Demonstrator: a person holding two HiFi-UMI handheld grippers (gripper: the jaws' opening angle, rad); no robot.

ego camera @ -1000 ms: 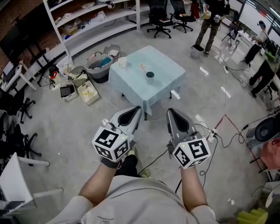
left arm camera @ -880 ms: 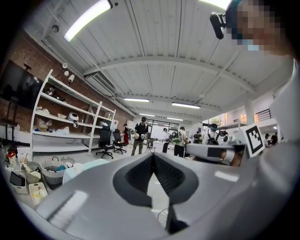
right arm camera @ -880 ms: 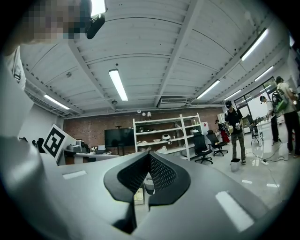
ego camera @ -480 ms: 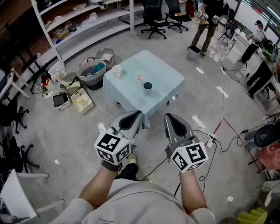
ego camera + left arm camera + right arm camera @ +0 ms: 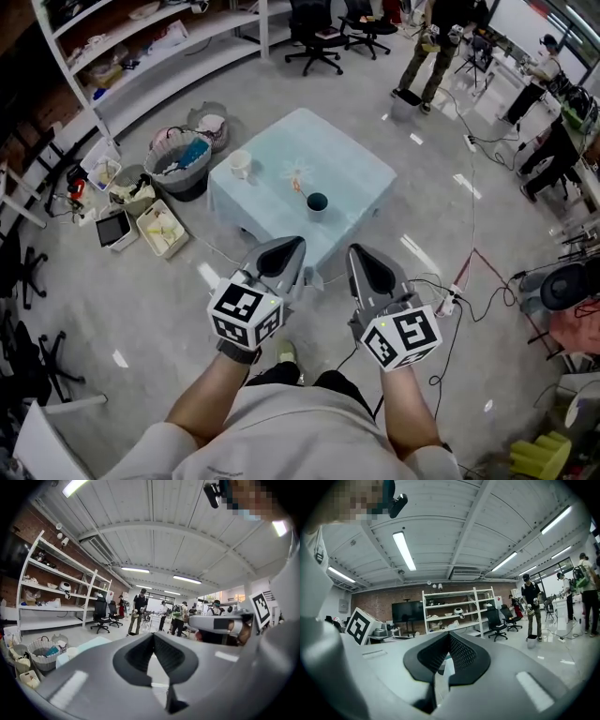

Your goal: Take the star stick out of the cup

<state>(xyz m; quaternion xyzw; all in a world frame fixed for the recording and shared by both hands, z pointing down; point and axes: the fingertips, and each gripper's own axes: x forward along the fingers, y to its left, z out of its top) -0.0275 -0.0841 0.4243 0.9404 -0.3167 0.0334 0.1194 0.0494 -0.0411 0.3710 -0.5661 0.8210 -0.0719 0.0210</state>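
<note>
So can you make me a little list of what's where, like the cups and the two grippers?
place: big workroom, person standing a little way back from a table
table: covered with a pale blue cloth
dark cup: upright on the table
star stick: seems to lean out of the dark cup, too small to be sure
white cup: upright near the table's left corner
left gripper: jaws together, holding nothing
right gripper: jaws together, holding nothing
task: not begun yet, both grippers short of the table
</note>
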